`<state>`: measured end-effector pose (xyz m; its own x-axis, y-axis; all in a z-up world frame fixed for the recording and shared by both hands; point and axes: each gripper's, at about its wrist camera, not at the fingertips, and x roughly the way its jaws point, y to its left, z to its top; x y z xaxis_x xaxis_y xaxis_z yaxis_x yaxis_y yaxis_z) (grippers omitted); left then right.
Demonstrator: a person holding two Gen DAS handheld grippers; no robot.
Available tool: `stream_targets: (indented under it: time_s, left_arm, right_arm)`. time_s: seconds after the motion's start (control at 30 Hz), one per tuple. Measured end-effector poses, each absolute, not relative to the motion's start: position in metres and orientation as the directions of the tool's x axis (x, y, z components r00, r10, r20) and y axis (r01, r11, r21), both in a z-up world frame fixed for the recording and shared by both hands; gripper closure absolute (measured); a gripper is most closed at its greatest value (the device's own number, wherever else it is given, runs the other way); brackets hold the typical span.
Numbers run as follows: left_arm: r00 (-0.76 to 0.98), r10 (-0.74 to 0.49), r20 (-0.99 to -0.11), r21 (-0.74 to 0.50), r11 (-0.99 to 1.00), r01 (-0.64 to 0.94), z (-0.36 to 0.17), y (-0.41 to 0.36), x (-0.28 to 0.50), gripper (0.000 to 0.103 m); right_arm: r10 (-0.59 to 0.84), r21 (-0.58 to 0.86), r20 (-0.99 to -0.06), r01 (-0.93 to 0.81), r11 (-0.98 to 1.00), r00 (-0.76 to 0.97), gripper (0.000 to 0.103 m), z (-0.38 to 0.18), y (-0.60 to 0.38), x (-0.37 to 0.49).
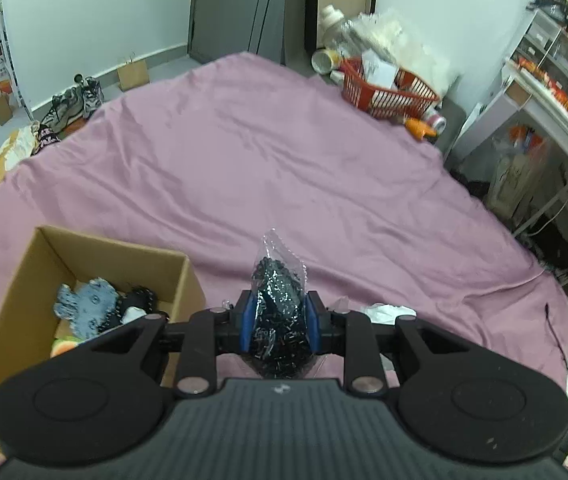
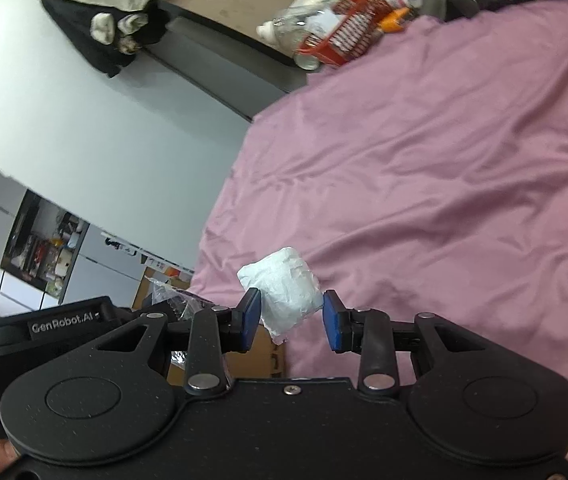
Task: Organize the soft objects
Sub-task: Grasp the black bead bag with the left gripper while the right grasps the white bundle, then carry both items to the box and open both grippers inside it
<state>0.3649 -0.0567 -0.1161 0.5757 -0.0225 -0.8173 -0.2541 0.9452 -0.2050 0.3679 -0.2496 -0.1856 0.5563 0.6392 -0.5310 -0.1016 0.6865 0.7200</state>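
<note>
Both tongs are clamping loads, left tongs [image 1: 277,322] a crinkly bag [image 1: 279,312], right tongs [image 2: 291,316] a wad [image 2: 288,296] (barely pinched), which is risking slipping short of the box [image 1: 83,264].

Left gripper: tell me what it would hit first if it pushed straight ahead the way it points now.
Probably the pink bedsheet. The left gripper, shut on a clear plastic bag of small black pieces, points down at bare sheet. The open cardboard box sits off to the side, likely clear, though depth is uncertain.

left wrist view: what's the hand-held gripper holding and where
The left hand-held gripper is shut on a clear plastic bag of small black pieces, clamped across its middle.
</note>
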Motion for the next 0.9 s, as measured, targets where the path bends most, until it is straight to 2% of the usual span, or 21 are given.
stream_targets:
  time_s: [0.5, 0.9]
  left_arm:
    - [0.640, -0.008, -0.768, -0.277, 0.906, -0.320, -0.077, 0.004, 0.324, 0.077]
    - [0.604, 0.018, -0.797, -0.289, 0.866, -0.408, -0.094, 0.070, 0.289, 0.077]
  right_arm:
    - [0.699, 0.708, -0.487, -0.232, 0.667, 0.523, 0.070, -0.158, -0.194, 0.349]
    - [0.708, 0.649, -0.530, -0.314, 0.693, 0.468, 0.070, -0.152, -0.136, 0.329]
